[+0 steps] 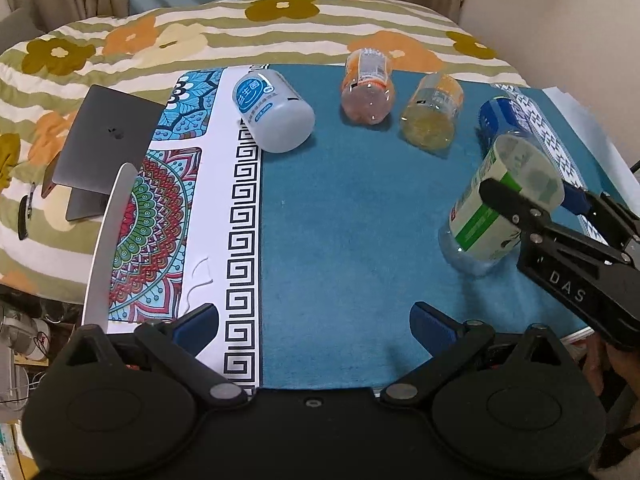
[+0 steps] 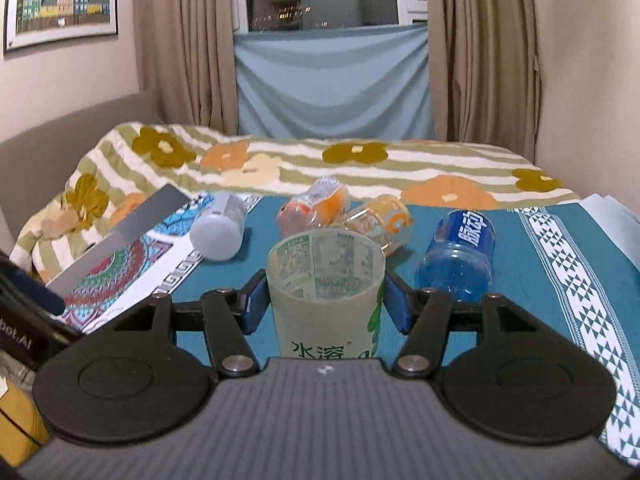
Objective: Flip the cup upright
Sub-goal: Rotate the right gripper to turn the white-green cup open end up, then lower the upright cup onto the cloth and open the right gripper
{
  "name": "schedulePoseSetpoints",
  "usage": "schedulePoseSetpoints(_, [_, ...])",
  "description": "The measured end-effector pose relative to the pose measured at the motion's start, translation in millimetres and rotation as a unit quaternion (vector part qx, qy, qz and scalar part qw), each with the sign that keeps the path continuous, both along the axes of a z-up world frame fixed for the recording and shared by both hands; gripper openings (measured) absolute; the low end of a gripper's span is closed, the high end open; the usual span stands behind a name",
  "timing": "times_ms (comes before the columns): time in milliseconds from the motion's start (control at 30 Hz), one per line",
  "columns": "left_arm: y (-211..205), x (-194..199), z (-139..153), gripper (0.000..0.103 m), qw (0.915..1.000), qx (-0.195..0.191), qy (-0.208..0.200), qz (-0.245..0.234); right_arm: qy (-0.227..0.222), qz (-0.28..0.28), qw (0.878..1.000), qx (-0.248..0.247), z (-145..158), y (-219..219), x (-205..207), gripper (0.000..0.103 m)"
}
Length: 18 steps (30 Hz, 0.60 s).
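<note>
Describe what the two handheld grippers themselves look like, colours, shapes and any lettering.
Both are matte black linkage frames with silver pivot rivets, round disc-shaped housings on each side and blue pads on the fingers. The left gripper has a flat black body. The right gripper has a grey ribbed body; in the left wrist view its side bears white letters "DAS". No cables or sleeves are clearly visible.

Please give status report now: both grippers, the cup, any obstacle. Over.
Right gripper shut on green-labelled translucent plastic cup, cup tilted, mouth up. Left gripper open, empty. Blue plastic cup lies on its side close by.
</note>
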<state>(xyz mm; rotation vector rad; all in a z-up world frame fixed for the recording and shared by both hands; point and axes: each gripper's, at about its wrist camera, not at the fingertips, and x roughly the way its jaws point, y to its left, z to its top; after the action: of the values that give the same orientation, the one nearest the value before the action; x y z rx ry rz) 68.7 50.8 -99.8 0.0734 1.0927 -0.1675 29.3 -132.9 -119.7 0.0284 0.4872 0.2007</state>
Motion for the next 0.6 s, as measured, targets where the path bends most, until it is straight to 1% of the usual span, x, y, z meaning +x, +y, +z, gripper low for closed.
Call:
schedulePoseSetpoints(267, [-0.9, -2.8, -0.8, 0.103, 0.9999, -0.004, 0.003, 0.01, 0.054, 0.013, 0.998, -0.022, 7.9, 5.5, 9.1, 0.076])
schedulePoseSetpoints(467, [-0.8, -7.2, 0.5, 0.103, 0.9999, -0.005, 0.0, 0.016, 0.07, 0.008, 0.997, -0.017, 11.3, 5.3, 13.9, 0.078])
schedulePoseSetpoints(500, [-0.4, -7.9, 0.8, 0.103, 0.9998, -0.005, 0.0, 0.017, 0.071, 0.008, 0.997, -0.018, 11.5, 5.6, 13.9, 0.081])
schedulePoseSetpoints(533, [0.1, -8.5, 0.9, 0.103, 0.9998, -0.005, -0.001, 0.019, 0.072, 0.008, 0.997, -0.019, 11.8, 6.0, 14.0, 0.09])
schedulePoseSetpoints(600, [1.2, -10.2, 1.3, 0.103, 0.9997, -0.005, -0.002, 0.023, 0.076, 0.007, 0.997, -0.022, 12.1, 7.4, 15.1, 0.103])
